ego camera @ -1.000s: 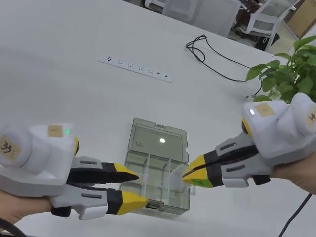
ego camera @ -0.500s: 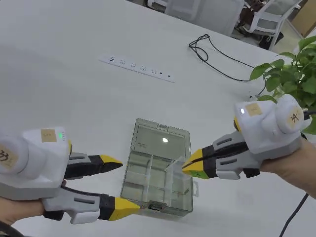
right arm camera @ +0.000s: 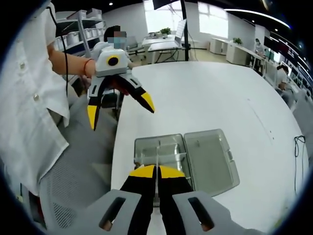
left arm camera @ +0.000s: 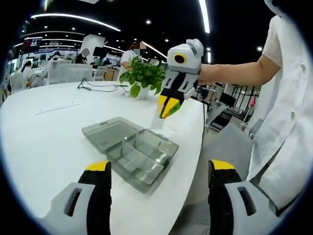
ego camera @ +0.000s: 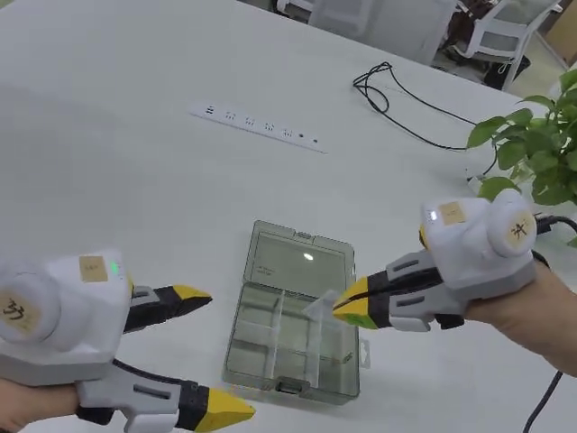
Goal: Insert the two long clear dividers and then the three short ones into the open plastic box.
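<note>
Jaws: left gripper (ego camera: 212,354) spread wide, holding nothing; right gripper (ego camera: 348,308) pinched closed on one end of a clear divider (ego camera: 323,305).
Divider: hangs tilted from the tips, just above the right side of the box (ego camera: 234,347), not yet seated.
Box: open on the white table (ego camera: 135,162), lid (ego camera: 302,257) laid flat behind; partitions stand inside — count unclear.
Handling: likely light, thin, stiff plastic — slick and hard to see; too hard a squeeze could flex or snap it.
Hold: best near the top edge, leaving the lower edge free to drop into its slots.
Left's part: probably steadying the box wall.
</note>
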Tool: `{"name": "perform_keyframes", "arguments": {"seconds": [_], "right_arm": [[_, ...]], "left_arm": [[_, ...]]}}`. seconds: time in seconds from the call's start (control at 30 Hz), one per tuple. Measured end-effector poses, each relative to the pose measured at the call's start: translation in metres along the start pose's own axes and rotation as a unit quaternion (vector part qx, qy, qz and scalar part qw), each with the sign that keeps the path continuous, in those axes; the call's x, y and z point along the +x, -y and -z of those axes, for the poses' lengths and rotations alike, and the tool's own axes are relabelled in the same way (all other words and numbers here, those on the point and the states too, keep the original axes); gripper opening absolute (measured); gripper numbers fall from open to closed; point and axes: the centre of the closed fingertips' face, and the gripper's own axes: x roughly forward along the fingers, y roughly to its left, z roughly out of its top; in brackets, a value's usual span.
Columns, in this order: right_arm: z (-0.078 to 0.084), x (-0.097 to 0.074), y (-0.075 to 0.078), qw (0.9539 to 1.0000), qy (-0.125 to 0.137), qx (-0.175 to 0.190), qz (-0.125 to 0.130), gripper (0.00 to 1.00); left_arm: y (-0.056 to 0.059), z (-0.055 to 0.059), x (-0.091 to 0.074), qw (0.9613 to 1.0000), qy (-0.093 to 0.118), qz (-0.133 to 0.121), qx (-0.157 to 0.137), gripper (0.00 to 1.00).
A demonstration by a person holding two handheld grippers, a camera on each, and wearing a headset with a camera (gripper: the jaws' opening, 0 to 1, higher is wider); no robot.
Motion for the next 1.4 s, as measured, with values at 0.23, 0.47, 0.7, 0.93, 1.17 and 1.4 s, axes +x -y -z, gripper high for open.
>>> {"name": "perform_keyframes", "arguments": {"seconds": [0.23, 0.47, 0.7, 0.93, 1.17, 1.4], "right_arm": [[0.008, 0.011, 0.009, 1.0, 0.0, 0.003, 0.003, 0.03], [0.012, 0.025, 0.01, 0.9997, 0.014, 0.019, -0.005, 0.03], [0.018, 0.031, 0.009, 0.9997, 0.011, 0.02, -0.007, 0.03], [0.021, 0.033, 0.01, 0.9999, 0.011, 0.01, -0.005, 0.03], [0.022, 0.036, 0.009, 0.9999, 0.015, 0.004, -0.005, 0.03], [0.022, 0.042, 0.003, 0.999, 0.0, -0.044, -0.005, 0.02]], "left_arm": [[-0.003, 0.005, 0.003, 1.0, -0.007, -0.001, 0.0, 0.9], [-0.006, 0.006, 0.004, 0.9999, -0.01, -0.002, -0.006, 0.96], [-0.007, 0.008, 0.004, 0.9999, -0.012, -0.002, -0.01, 0.96], [-0.008, 0.007, 0.005, 0.9999, -0.011, -0.001, -0.01, 0.95], [-0.008, 0.006, 0.005, 0.9999, -0.009, -0.001, -0.011, 0.95], [-0.005, 0.006, 0.007, 0.9999, -0.01, 0.002, -0.012, 0.95]]}}
